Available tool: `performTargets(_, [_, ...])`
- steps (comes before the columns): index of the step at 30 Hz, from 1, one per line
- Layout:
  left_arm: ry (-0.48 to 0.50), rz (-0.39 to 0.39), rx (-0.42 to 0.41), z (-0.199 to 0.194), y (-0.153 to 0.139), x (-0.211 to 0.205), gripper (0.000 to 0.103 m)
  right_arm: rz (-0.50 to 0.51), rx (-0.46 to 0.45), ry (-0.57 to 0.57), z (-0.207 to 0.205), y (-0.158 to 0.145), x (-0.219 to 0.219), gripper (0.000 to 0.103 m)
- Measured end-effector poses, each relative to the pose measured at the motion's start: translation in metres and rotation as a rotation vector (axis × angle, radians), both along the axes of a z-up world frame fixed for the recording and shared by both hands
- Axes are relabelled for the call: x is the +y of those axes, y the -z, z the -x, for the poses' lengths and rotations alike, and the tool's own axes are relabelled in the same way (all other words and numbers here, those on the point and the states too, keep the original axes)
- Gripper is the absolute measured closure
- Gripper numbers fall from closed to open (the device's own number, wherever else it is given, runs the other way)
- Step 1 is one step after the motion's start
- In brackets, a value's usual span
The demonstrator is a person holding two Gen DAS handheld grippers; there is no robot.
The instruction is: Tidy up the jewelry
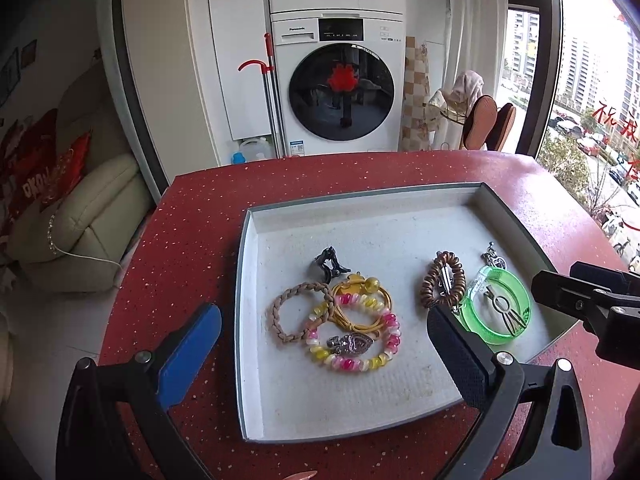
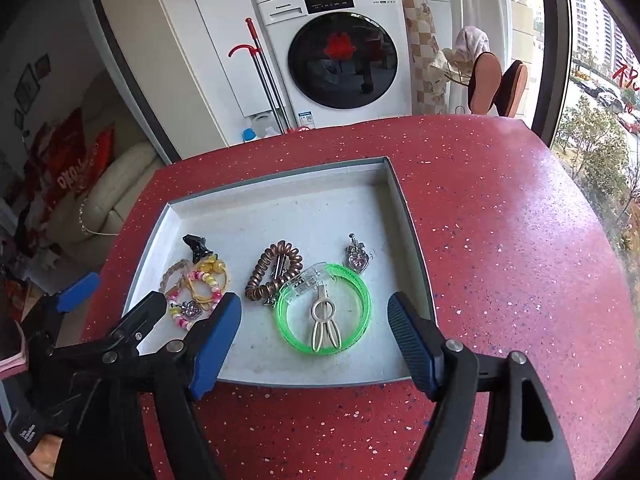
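Red speckled desk carries grey tray. In tray: green bangle right side, pink-yellow bead bracelet left of bangle, copper coil tie between. Left tool spread wide, empty. Right tool spread over bangle, touching nothing.

We see a tray on the red tabletop at centre frame, holding a green bangle. Lower down, our right gripper spreads its fingers wide, gripping nothing.
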State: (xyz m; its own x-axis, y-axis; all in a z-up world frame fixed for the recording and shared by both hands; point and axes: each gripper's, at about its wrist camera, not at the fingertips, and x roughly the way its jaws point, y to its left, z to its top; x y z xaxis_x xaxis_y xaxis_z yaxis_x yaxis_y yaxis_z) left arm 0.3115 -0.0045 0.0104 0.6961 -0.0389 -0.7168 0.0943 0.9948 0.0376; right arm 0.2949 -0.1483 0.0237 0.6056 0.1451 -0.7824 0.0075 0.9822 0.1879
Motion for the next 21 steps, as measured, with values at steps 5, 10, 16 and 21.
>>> performTargets(5, [0.0, 0.001, -0.016, 0.017, -0.007, 0.001, 0.0, 0.028, -0.042, -0.01, 0.018, -0.005, 0.005, 0.021])
performTargets(10, [-0.01, -0.004, -0.045, 0.036, -0.012, -0.001, 0.0, 0.044, -0.102, -0.007, 0.037, -0.008, 0.006, 0.015])
performTargets(16, [-0.036, 0.001, -0.043, 0.062, -0.004, 0.002, 0.0, 0.039, -0.125, 0.011, 0.054, -0.004, 0.001, 0.014])
performTargets(21, [-0.05, 0.014, -0.032, 0.078, 0.003, 0.006, 0.0, 0.088, -0.173, 0.015, 0.072, -0.001, 0.003, 0.014])
